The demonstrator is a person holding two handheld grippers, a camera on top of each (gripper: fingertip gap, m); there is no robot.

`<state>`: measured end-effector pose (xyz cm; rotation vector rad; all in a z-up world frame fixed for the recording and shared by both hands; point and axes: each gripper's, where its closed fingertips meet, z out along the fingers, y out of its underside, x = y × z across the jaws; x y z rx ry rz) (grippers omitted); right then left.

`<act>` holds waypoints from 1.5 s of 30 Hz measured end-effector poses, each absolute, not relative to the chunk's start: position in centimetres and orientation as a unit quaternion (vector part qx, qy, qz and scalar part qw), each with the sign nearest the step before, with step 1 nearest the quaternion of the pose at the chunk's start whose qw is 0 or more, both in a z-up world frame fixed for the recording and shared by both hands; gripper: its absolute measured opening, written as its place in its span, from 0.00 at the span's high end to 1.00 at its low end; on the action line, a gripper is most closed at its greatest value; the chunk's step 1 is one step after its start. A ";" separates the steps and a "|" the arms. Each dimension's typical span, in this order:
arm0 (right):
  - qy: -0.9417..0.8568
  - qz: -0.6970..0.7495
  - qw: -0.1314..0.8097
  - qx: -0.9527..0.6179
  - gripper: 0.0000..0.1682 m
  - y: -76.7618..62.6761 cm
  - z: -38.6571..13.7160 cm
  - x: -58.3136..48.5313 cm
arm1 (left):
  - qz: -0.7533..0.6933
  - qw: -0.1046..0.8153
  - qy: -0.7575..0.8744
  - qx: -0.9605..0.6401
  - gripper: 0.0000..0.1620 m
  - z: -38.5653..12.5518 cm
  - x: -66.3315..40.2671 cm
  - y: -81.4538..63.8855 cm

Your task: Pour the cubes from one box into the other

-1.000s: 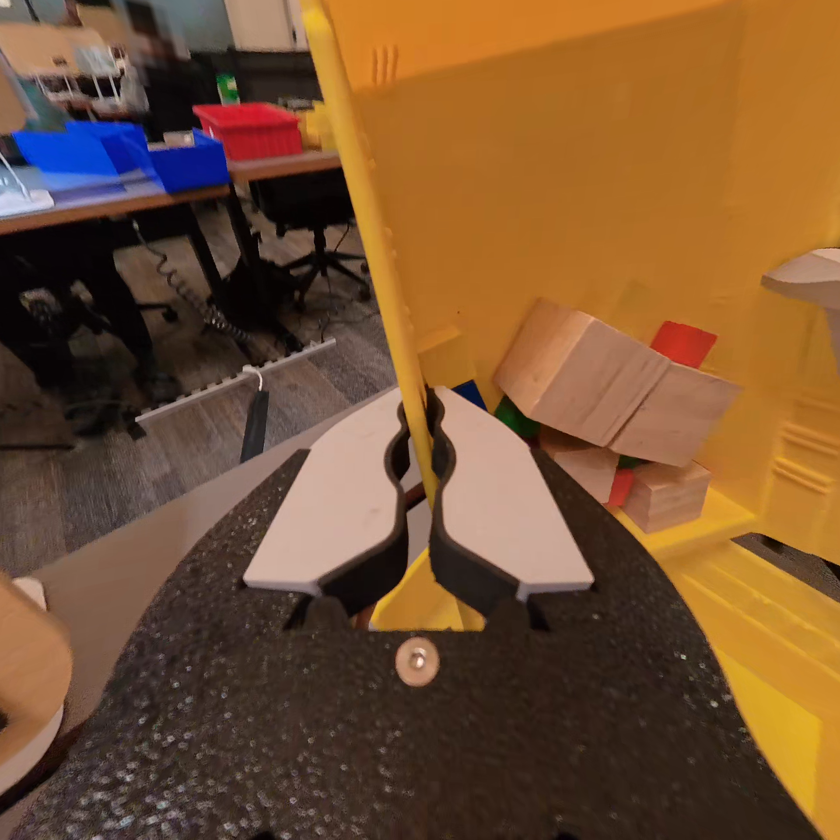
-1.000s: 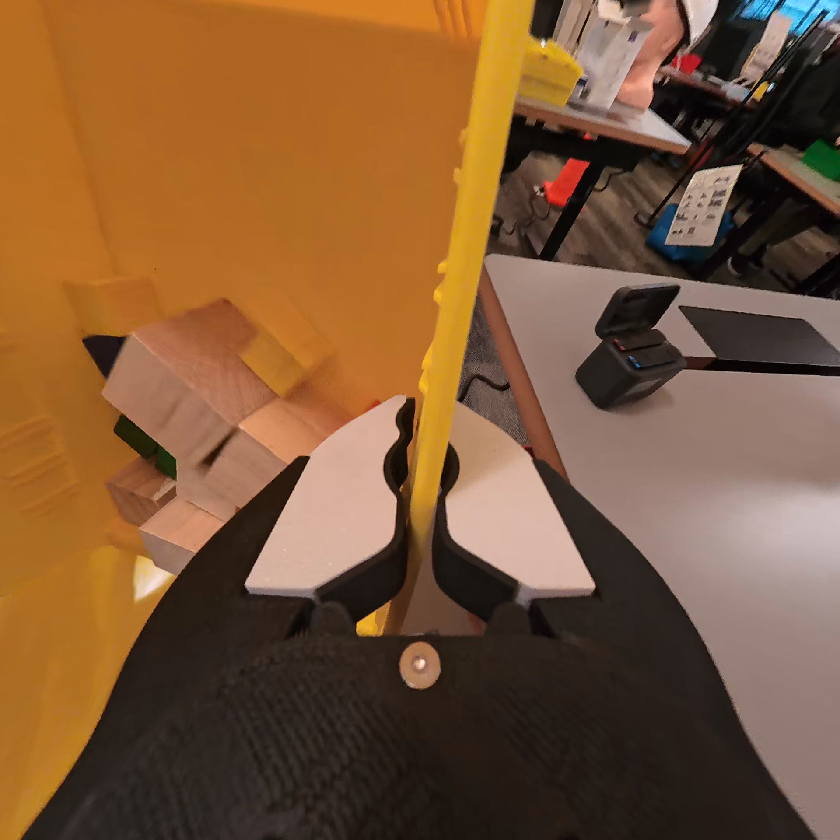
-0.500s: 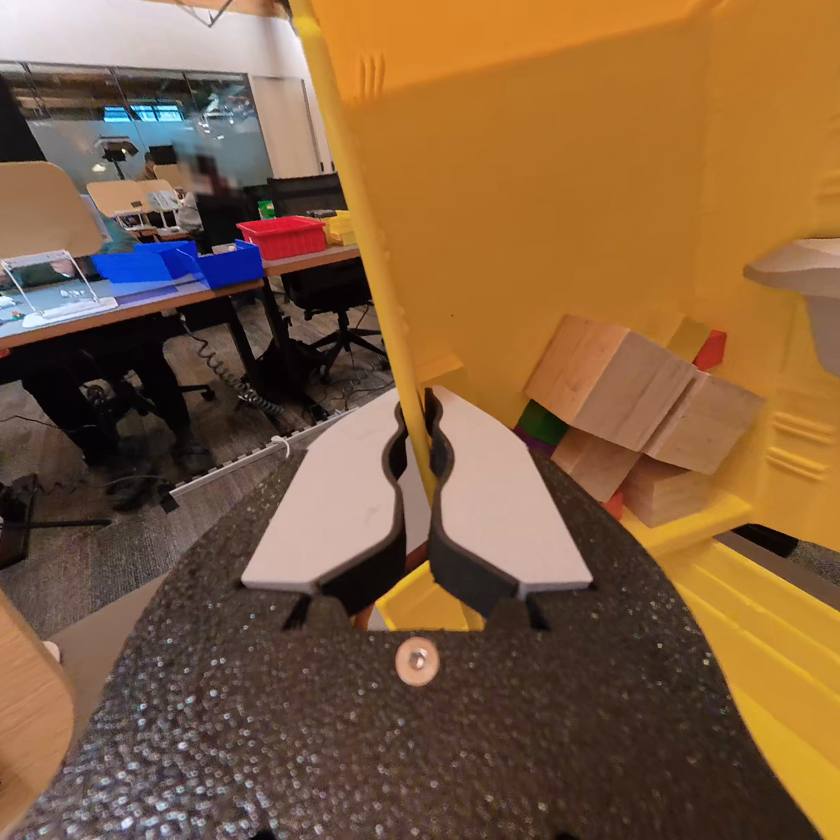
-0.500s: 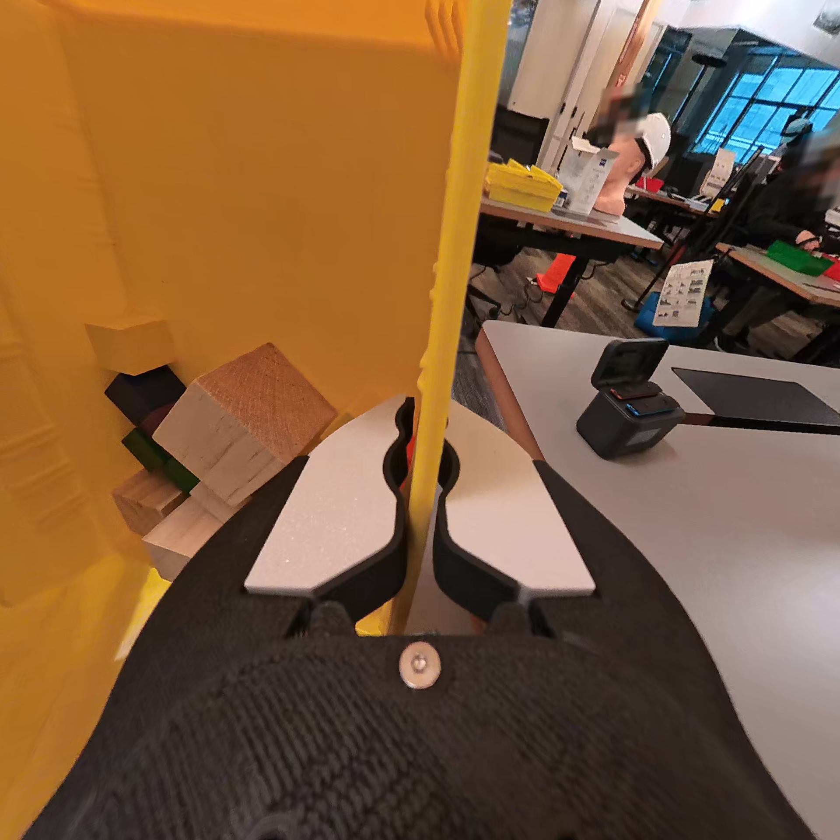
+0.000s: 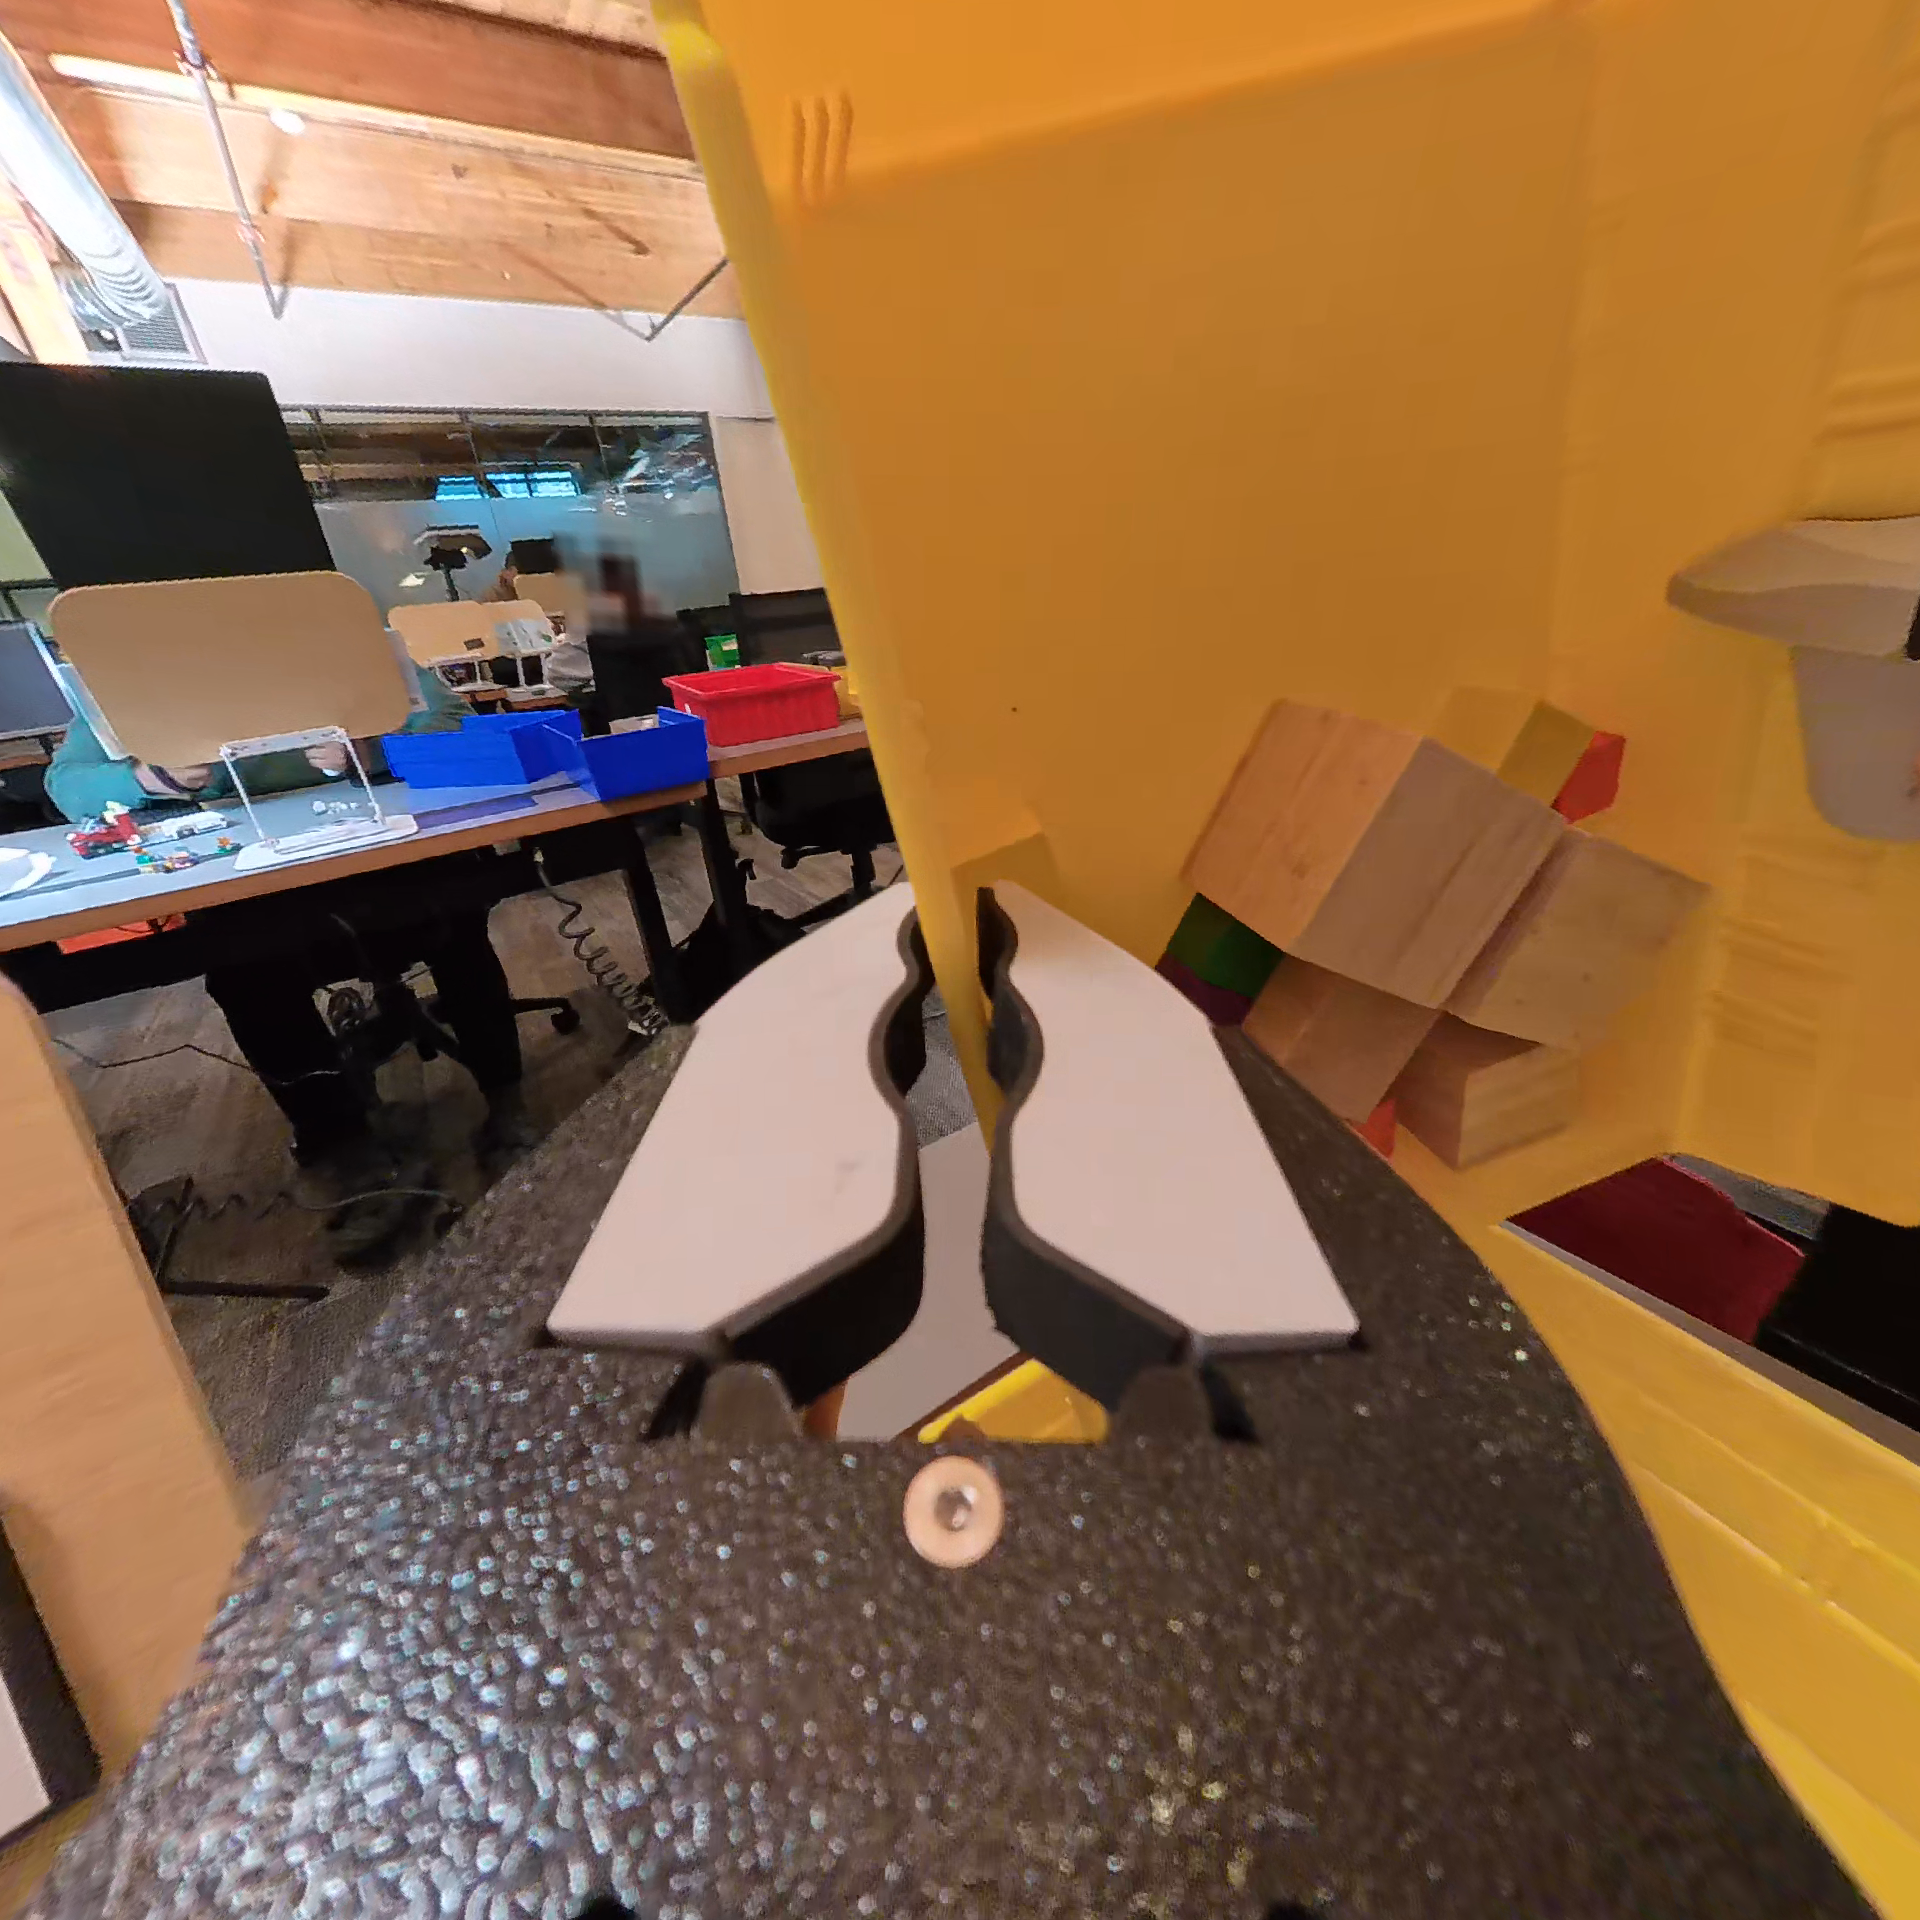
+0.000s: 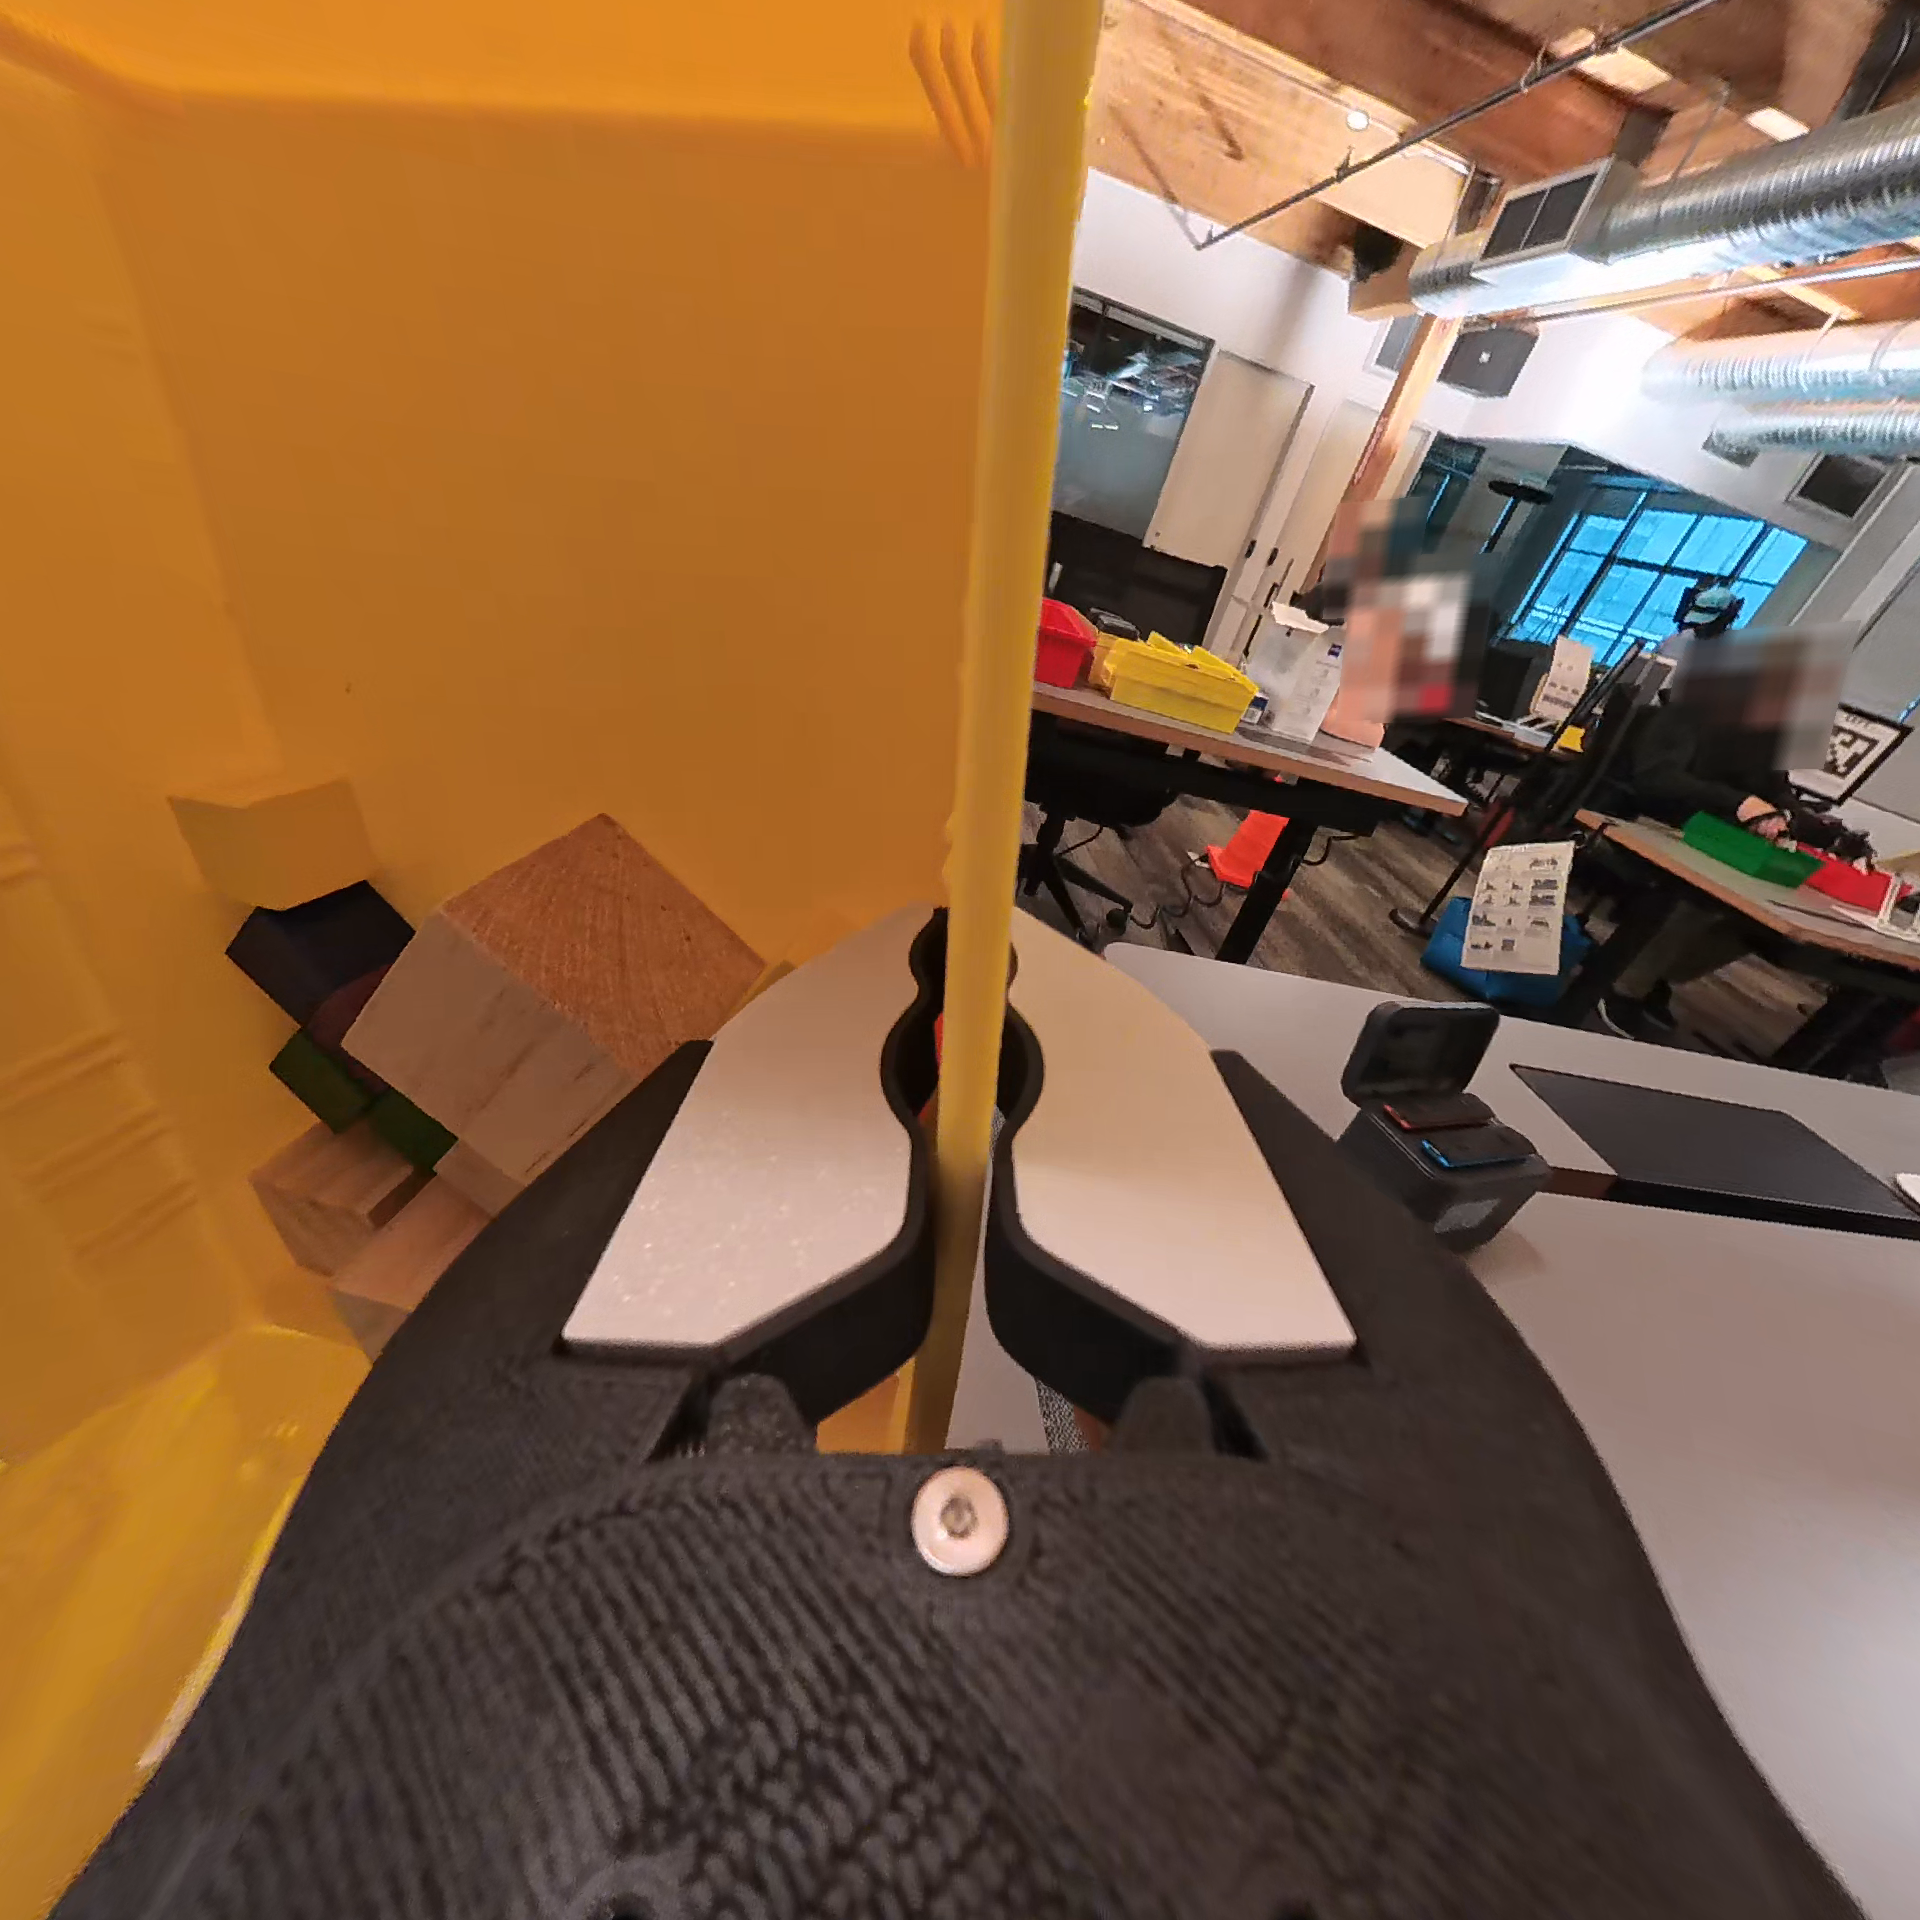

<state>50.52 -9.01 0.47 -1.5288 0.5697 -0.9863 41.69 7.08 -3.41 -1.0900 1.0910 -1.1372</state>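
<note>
left gripper: black body, white finger plates (image 5: 951, 997), clenched on the left side wall of the yellow plastic box (image 5: 1195, 468); wall edge runs up between the jaws.
right gripper: same build (image 6: 961, 997), clamped on the opposite side wall of the same box (image 6: 499, 436); thin yellow edge stands near vertical between its fingers.
box pose: held off the table by both grippers, tipped steeply; inner walls fill the right of the left wrist view and the left of the right wrist view.
cubes: all heaped in the box's lowest corner, touching each other and the walls. Large plain wooden cubes (image 5: 1371, 847) stacked over smaller ones; right wrist view shows the biggest wooden cube (image 6: 551, 1008) resting on the pile.
small cubes: green cube (image 5: 1221, 940), red cube (image 5: 1590, 774), yellow cube (image 6: 275, 842), dark blue cube (image 6: 317, 951), wedged among the wooden ones.
second box: yellow plastic rim (image 5: 1704, 1455) just below the tipped box in the left wrist view; a dark red block (image 5: 1662, 1257) shows beyond that rim. Cannot tell if it lies inside.
other gripper: white finger of the right unit (image 5: 1818, 592) pokes over the far wall.
table: grey top (image 6: 1621, 1403) to the right, carrying a small black camera case with open lid (image 6: 1439, 1127) and a flat black mat (image 6: 1714, 1148).
background: office desks, blue bins (image 5: 540, 748), red bin (image 5: 753, 701).
</note>
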 end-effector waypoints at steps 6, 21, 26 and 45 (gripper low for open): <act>0.234 -0.423 0.600 -0.637 0.97 -8.7 0.3 50.4 | -0.480 0.592 0.441 -0.474 0.97 -3.7 41.3 7.3; 0.256 -0.400 0.657 -0.585 0.97 -9.2 1.3 50.4 | -0.486 0.622 0.411 -0.456 0.98 -1.0 40.9 6.9; 0.263 -0.386 0.674 -0.571 0.97 -9.3 1.2 50.5 | -0.492 0.628 0.403 -0.449 0.98 -0.5 40.7 6.7; 0.269 -0.379 0.664 -0.586 0.98 -8.8 -0.8 51.0 | -0.488 0.606 0.425 -0.462 0.96 -3.5 41.2 6.9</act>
